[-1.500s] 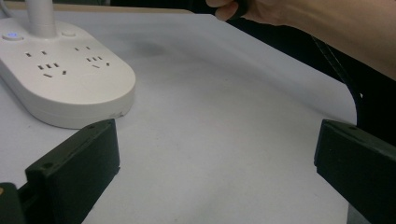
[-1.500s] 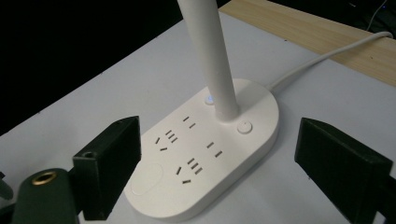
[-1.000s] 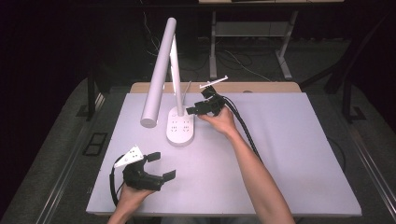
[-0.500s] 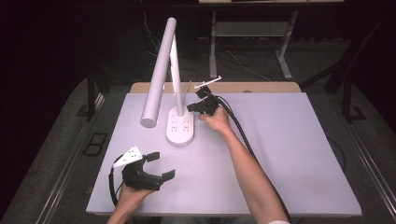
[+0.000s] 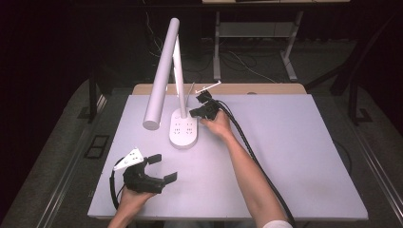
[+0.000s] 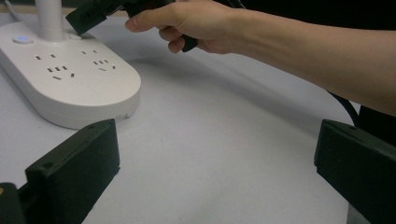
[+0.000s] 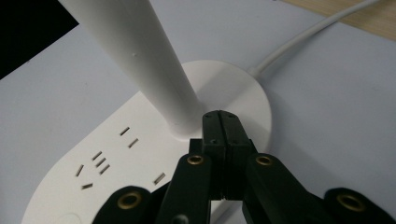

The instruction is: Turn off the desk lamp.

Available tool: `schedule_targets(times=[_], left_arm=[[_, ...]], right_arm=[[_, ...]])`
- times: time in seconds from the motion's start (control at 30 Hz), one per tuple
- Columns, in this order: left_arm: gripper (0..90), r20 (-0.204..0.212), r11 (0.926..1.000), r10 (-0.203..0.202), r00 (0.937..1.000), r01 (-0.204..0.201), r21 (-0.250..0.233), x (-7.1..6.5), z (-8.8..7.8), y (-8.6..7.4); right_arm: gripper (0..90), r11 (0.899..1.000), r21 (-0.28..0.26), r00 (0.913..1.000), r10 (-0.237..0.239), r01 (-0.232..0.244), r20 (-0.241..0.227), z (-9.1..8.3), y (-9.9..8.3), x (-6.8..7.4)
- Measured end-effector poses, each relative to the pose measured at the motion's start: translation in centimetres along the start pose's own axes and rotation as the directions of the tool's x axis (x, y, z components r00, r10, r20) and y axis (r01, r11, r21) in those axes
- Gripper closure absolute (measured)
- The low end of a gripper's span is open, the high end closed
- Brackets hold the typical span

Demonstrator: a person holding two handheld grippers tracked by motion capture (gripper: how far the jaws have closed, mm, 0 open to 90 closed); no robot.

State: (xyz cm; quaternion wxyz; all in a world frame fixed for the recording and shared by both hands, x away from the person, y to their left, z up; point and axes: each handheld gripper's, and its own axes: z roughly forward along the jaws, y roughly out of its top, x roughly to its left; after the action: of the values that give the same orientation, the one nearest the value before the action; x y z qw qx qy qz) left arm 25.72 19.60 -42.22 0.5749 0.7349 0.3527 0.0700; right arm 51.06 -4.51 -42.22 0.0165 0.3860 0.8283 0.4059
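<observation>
A white desk lamp stands at the table's back left, its oval base (image 5: 183, 132) carrying several sockets and a small blue light (image 6: 22, 39). The stem (image 7: 140, 56) rises from the base (image 7: 140, 154). My right gripper (image 5: 192, 113) is shut, its jaws having just closed with nothing between them. Its tips (image 7: 220, 122) sit over the base at the foot of the stem; I cannot tell whether they touch it. My left gripper (image 5: 162, 167) rests open near the front left, empty. From the left gripper (image 6: 215, 177) I see the base (image 6: 70, 79) and the right gripper (image 6: 88, 16).
The lamp's long tubular head (image 5: 159, 80) slants out over the table's left side. A white cord (image 7: 303, 42) leaves the base toward the far wooden edge (image 5: 266, 89). The white tabletop (image 5: 294, 152) spreads out to the right.
My right gripper has sunk a little toward the lamp base and its jaws have closed. The left gripper has stayed where it was.
</observation>
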Motion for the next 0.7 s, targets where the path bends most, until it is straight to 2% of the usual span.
schedule_targets(times=[0.13, 0.23, 0.3, 0.37, 0.5, 0.7], left_arm=[[0.0, 0.0, 1.0, -0.004, 1.0, 0.004, -0.002, 0.0, 0.0, 0.0], [0.0, 0.005, 1.0, -0.002, 1.0, 0.002, -0.002, -0.2, 0.1, 0.0], [0.0, 0.008, 1.0, -0.003, 1.0, 0.003, -0.003, -0.3, 0.1, 0.0], [0.0, 0.009, 1.0, -0.005, 0.9999, 0.005, -0.005, -0.3, 0.0, -0.1], [0.0, 0.004, 0.9999, -0.008, 1.0, 0.008, -0.006, 0.0, 0.0, 0.0], [0.0, 0.003, 1.0, -0.008, 1.0, 0.008, -0.005, -0.1, 0.1, 0.0]], right_arm=[[90.0, 0.999, -0.022, 0.9994, 0.03, -0.03, -0.016, 0.3, -0.2, -0.1], [90.0, 0.999, -0.028, 0.9998, 0.015, -0.016, -0.009, 0.6, -0.2, 0.1], [90.0, 0.999, -0.031, 0.9989, 0.041, -0.042, -0.022, 0.6, -0.3, -0.1], [90.0, 0.999, -0.028, 0.9995, 0.029, -0.03, -0.006, 0.6, -0.3, 0.1], [90.0, 0.999, -0.009, 0.998, -0.038, 0.038, 0.051, 0.5, -0.1, 0.9], [90.0, 0.999, -0.01, 0.9979, -0.04, 0.04, 0.051, 0.3, 0.0, 0.7]])
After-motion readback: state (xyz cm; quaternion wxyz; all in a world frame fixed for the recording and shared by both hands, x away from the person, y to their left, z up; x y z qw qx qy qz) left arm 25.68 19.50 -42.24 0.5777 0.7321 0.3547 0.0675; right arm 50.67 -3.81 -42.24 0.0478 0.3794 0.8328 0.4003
